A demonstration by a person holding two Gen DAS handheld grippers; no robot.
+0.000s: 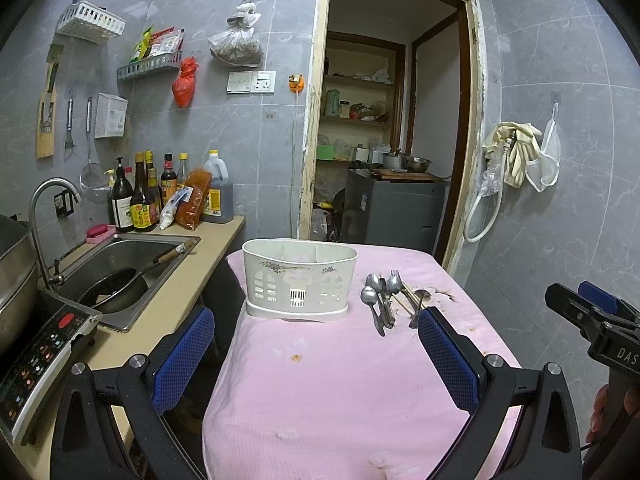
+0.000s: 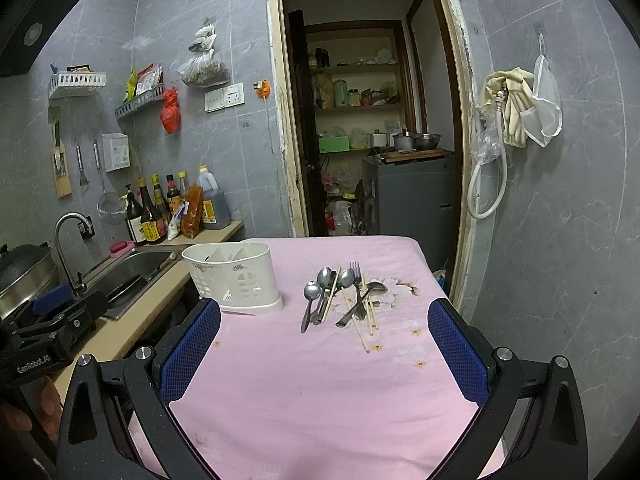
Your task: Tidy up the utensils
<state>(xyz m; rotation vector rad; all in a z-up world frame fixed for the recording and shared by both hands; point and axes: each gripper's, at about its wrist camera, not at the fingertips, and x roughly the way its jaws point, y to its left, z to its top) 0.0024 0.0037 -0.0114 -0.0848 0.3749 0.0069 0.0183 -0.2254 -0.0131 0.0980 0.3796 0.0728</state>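
- We hold the left gripper (image 1: 316, 360) over the near part of a table under a pink cloth (image 1: 340, 392); jaws spread wide, nothing between the blue pads (image 1: 182, 360).
- The right gripper (image 2: 324, 348) is likewise released and empty, above the same cloth, pointing toward the cutlery.
- A white plastic utensil holder (image 1: 299, 278) stands upright at the far left of the table, just beside the counter edge. The right wrist view shows dividers inside; we cannot tell whether anything lies in the compartments.
- Right of the holder, apart from it, a loose heap of cutlery rests on the cloth: spoons (image 2: 320, 296), a fork (image 2: 355, 276), a ladle-like spoon (image 2: 362, 300), wooden chopsticks (image 2: 362, 332). Pieces overlap and cross.
- Scorch-like marks (image 2: 404, 288) show on the cloth just right of the heap.
- Left of the table: a counter with a sink (image 1: 120, 264) holding a dark pan (image 1: 116, 288), and bottles (image 1: 136, 200) against the tiled wall.
- An open doorway (image 1: 392, 120) lies behind the table.
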